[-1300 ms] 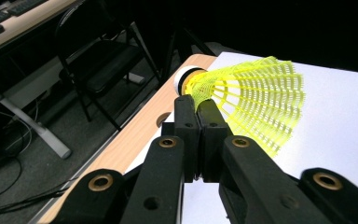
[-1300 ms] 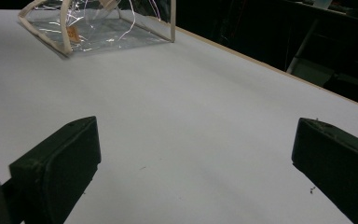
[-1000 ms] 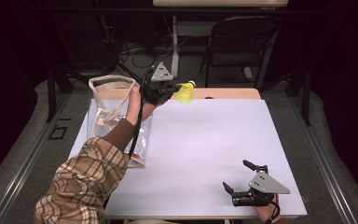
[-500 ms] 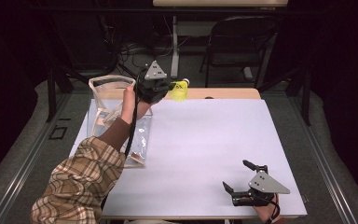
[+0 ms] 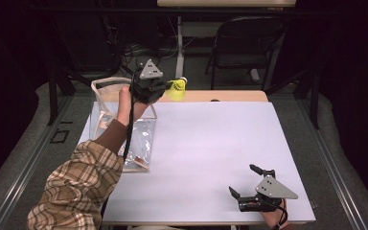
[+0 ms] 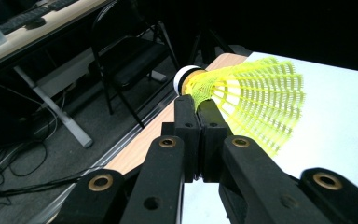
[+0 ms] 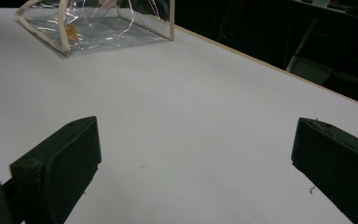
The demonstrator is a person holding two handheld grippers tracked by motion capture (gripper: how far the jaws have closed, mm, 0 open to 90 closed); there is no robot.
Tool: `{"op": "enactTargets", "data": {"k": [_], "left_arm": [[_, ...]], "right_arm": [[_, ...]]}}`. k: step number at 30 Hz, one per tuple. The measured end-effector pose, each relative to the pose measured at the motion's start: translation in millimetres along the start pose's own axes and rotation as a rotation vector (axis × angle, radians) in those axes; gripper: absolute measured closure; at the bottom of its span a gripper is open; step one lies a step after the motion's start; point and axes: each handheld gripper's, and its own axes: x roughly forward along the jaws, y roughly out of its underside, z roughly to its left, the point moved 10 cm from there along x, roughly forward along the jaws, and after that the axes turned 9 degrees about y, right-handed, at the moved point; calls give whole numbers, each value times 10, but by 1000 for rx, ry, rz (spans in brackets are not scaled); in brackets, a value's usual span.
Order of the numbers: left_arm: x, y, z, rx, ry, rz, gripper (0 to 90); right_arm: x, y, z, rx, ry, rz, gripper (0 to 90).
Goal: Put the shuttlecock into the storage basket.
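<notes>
one shuttlecock, one clear bag

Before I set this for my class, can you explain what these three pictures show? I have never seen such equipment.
A person stands at a white table and holds a hand-worked gripper in each hand. One picture looks down from above; each of the other two comes from a camera riding on a gripper, looking along its black jaws. The left gripper, lifted at the table's far edge, is shut on a yellow shuttlecock. The right gripper, near the front edge, is open and holds nothing. A clear plastic bag with pale trim stands on the table's left side.
</notes>
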Motion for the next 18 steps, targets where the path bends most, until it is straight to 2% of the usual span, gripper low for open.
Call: {"op": "enactTargets", "data": {"k": [18], "left_arm": [[-190, 46, 172, -19, -47, -10, 890]], "right_arm": [[1, 2, 1, 1, 0, 1, 9]]}}
